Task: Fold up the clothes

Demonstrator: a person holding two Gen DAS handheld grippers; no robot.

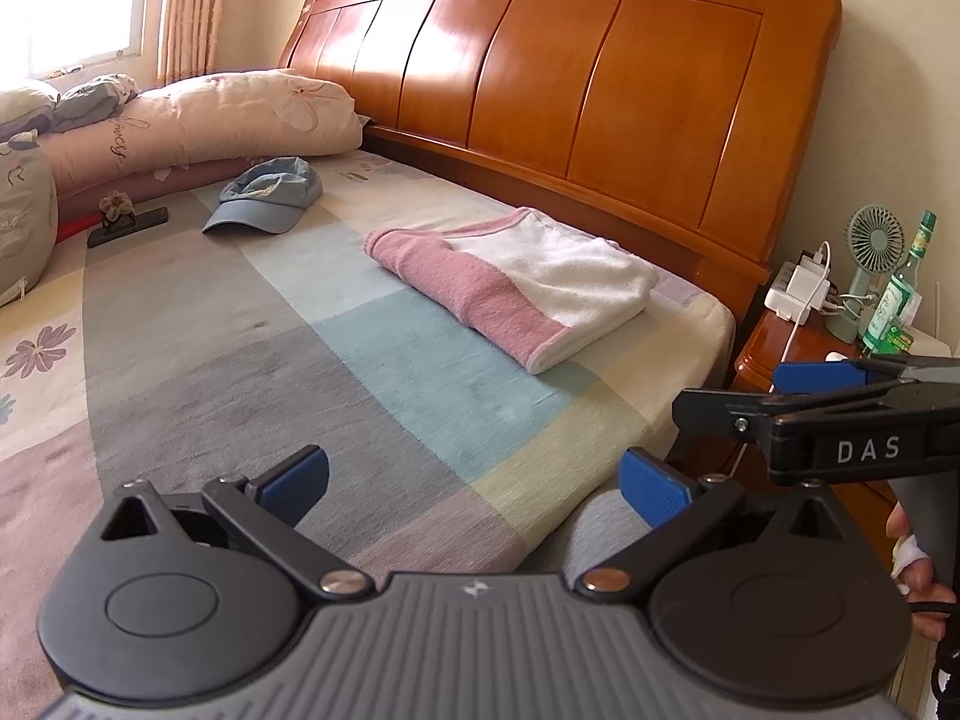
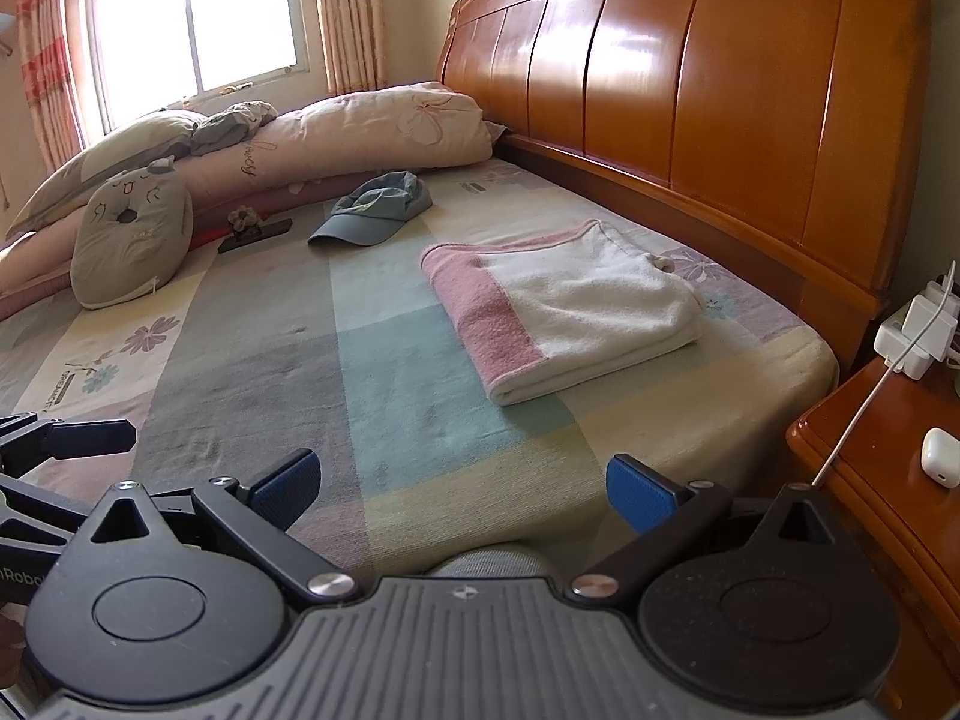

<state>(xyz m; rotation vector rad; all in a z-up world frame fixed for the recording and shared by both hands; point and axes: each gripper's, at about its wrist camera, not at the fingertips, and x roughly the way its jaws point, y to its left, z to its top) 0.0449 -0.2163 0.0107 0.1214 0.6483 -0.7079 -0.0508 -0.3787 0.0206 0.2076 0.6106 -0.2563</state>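
A pink and white towel-like cloth [image 1: 516, 282] [image 2: 570, 318] lies folded into a flat rectangle on the bed near the wooden headboard. My left gripper [image 1: 474, 486] hovers open over the near edge of the bed, well short of the cloth, nothing between its blue pads. My right gripper [image 2: 462, 489] is also open and empty, held back at the bed's edge. In the left wrist view the right gripper [image 1: 780, 390] shows from the side at the right. The left gripper's black finger [image 2: 90, 438] shows at the left of the right wrist view.
A blue cap [image 1: 264, 198] [image 2: 372, 207] lies beyond the cloth, with a dark flat object [image 2: 255, 234] beside it. Pillows and rolled bedding [image 2: 300, 138] line the far side. A wooden nightstand [image 2: 870, 456] on the right holds chargers, a small fan [image 1: 870, 264] and a green bottle [image 1: 900, 294].
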